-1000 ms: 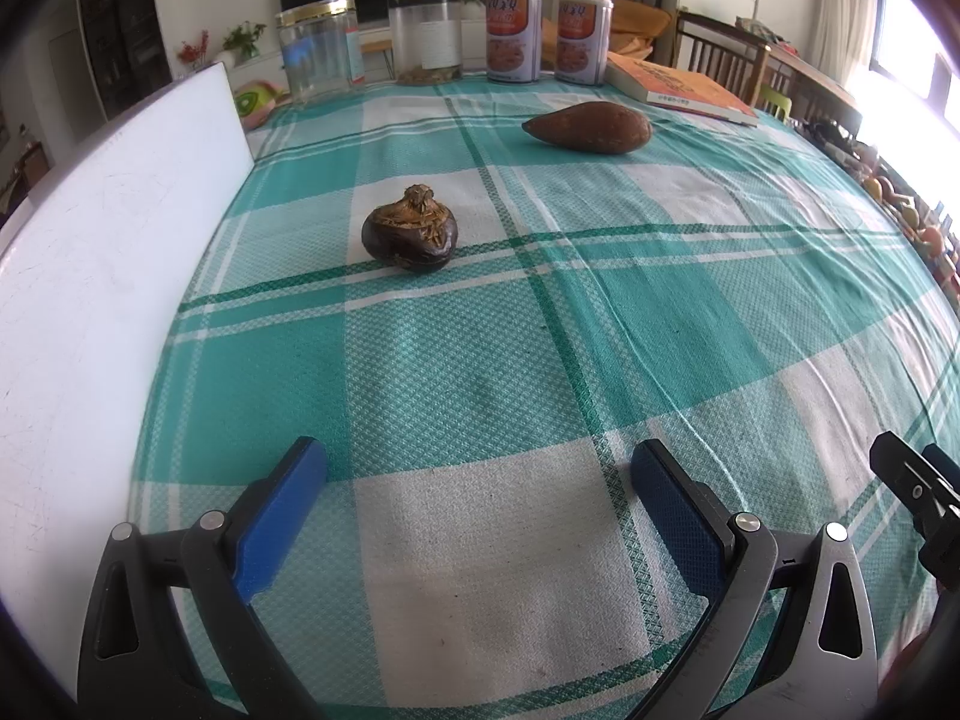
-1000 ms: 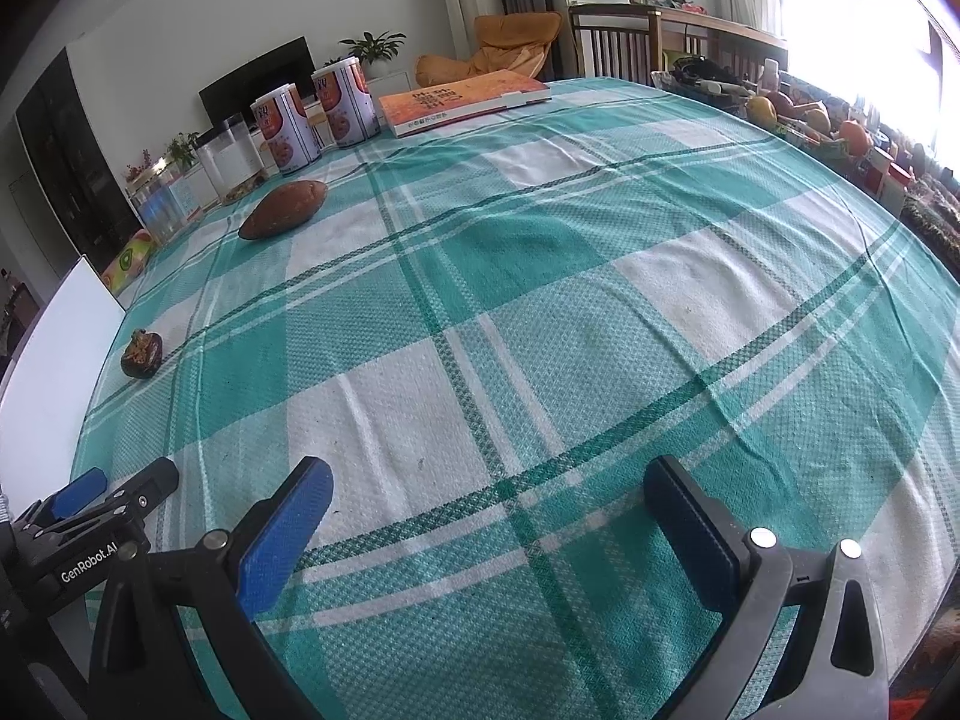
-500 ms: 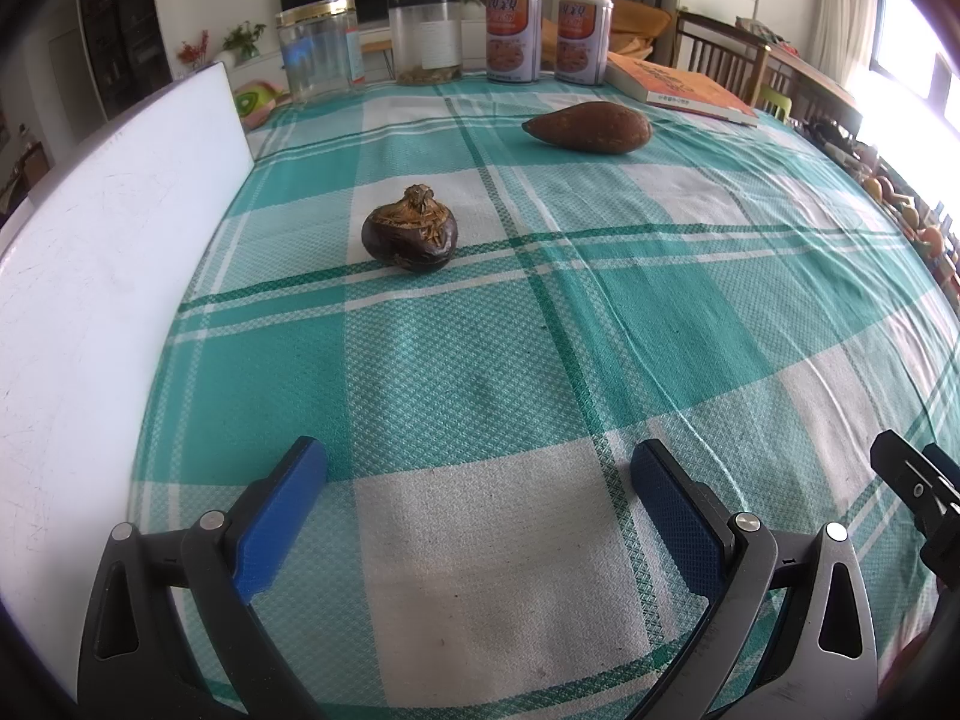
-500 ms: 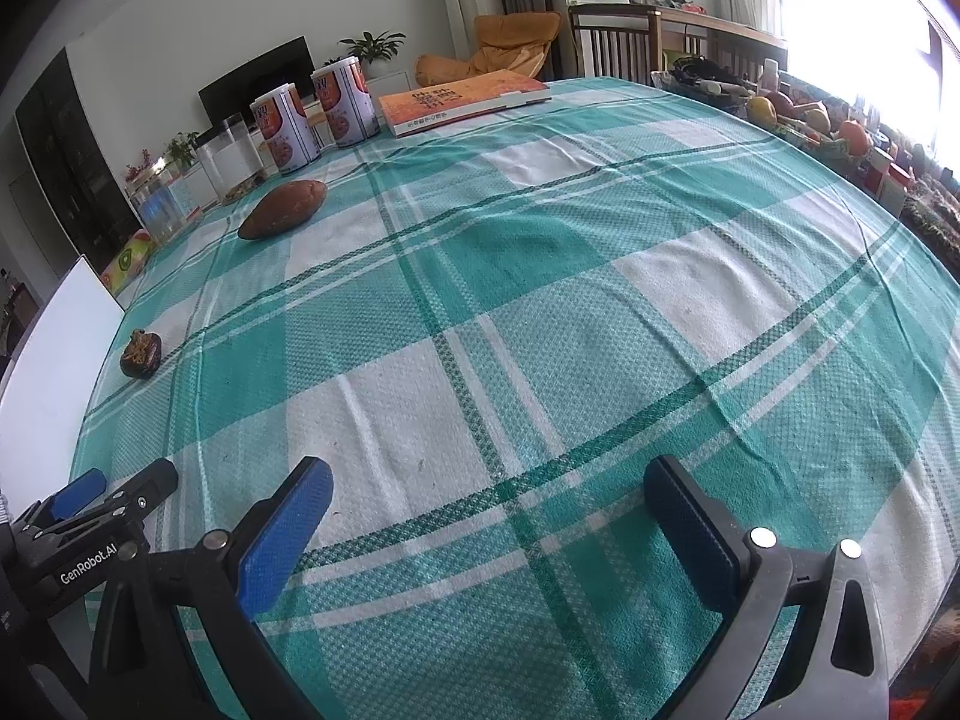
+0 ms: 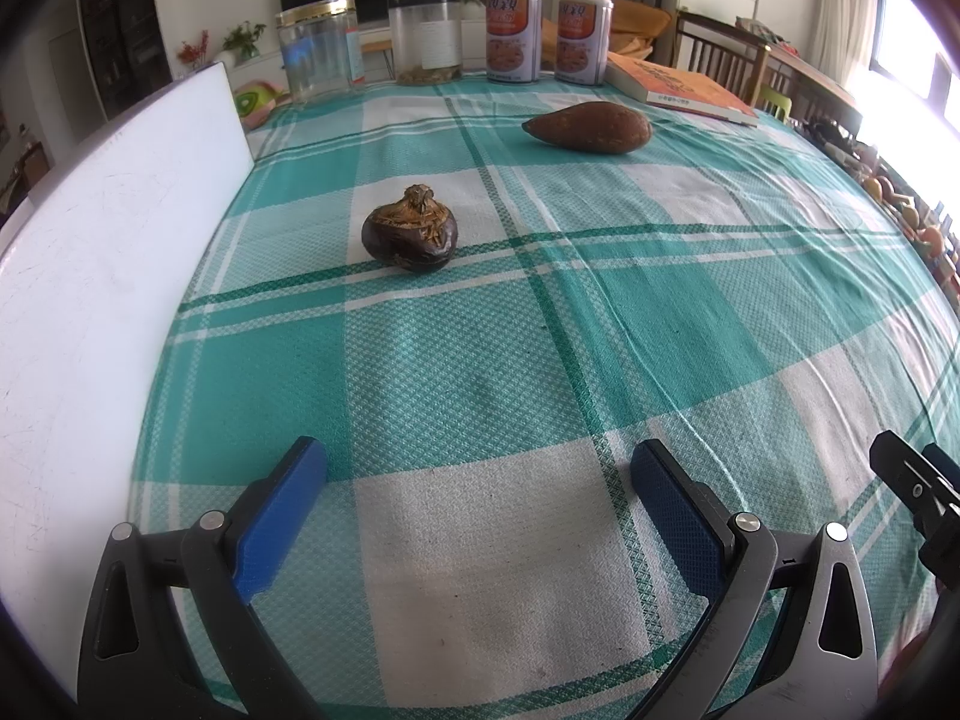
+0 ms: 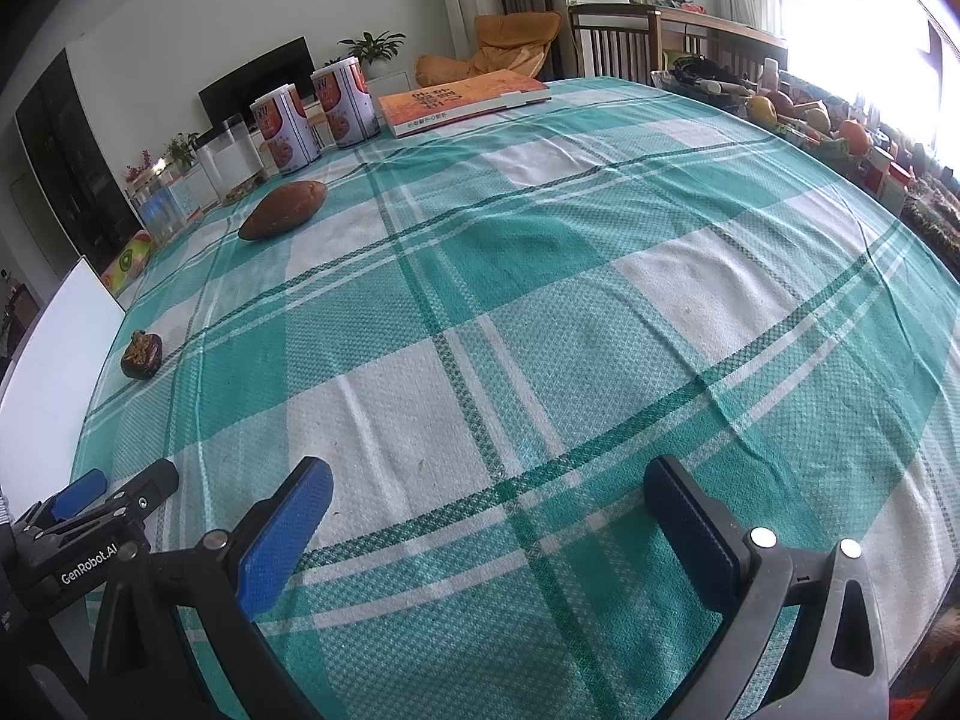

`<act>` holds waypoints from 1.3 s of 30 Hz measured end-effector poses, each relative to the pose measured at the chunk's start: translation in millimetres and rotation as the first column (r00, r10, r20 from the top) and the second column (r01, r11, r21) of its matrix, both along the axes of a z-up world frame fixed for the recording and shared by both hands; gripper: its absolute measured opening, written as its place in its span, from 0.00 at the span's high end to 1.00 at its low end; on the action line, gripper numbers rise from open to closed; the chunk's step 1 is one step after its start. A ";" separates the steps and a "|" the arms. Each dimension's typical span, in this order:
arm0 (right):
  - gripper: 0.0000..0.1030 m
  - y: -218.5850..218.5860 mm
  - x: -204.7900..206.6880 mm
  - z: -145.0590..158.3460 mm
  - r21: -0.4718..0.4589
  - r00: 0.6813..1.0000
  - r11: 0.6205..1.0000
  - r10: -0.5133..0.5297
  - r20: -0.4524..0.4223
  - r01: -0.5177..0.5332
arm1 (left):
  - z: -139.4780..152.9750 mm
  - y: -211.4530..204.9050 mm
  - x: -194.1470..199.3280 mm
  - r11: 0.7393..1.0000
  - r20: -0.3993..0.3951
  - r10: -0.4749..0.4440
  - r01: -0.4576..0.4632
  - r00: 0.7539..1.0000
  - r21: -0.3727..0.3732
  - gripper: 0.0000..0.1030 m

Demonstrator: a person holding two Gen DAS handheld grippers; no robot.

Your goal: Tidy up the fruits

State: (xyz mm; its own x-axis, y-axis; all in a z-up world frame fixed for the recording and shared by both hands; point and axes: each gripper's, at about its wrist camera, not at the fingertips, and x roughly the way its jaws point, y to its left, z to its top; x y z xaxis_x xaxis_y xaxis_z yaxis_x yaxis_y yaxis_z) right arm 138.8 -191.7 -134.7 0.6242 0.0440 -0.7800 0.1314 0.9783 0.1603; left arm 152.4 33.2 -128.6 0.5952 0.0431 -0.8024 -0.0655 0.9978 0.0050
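Observation:
A dark round fruit with a dried brown cap (image 5: pixel 410 238) lies on the green-and-white checked tablecloth (image 5: pixel 540 330), well ahead of my left gripper (image 5: pixel 477 465). Farther back rests a reddish-brown sweet potato (image 5: pixel 591 127). My left gripper hovers open over the near part of the cloth, nothing between its blue pads. The right wrist view has the same dark fruit (image 6: pixel 142 354) at far left and the sweet potato (image 6: pixel 282 217) behind it. My right gripper (image 6: pixel 489 480) is open and empty above the near cloth, with the left gripper's body (image 6: pixel 90 525) beside it.
A white board (image 5: pixel 102 276) lies along the table's left edge. At the back stand two clear jars (image 5: pixel 318 48), two printed cans (image 5: pixel 513 36) and an orange book (image 5: pixel 684 90). Wooden chairs (image 6: pixel 612 39) and a cluttered side shelf with fruit (image 6: pixel 804 114) lie beyond the right side.

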 end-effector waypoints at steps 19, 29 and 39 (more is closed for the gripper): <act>0.00 1.6 2.0 -0.7 -0.008 1.000 1.000 0.004 -0.006 -0.004 | 39.8 45.5 64.2 0.974 0.036 0.067 -0.058 0.997 -0.219 0.04; 0.00 1.7 1.2 -0.1 -0.011 1.000 1.000 0.005 -0.006 -0.005 | 13.6 40.3 85.5 0.994 0.008 0.049 -0.048 0.999 -0.097 0.59; 0.00 51.2 134.0 52.4 -0.067 0.903 0.903 0.427 0.044 -0.423 | 28.0 46.8 27.1 0.957 0.069 0.031 -0.009 0.997 -0.290 0.60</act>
State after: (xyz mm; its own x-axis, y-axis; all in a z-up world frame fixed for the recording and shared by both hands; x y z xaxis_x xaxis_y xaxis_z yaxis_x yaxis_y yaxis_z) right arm 272.8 -140.6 -82.3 0.5986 0.2735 -0.7529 -0.3066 0.9466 0.1001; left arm 179.5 80.0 -100.5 0.6535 -0.1719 -0.7371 -0.0749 0.9544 -0.2889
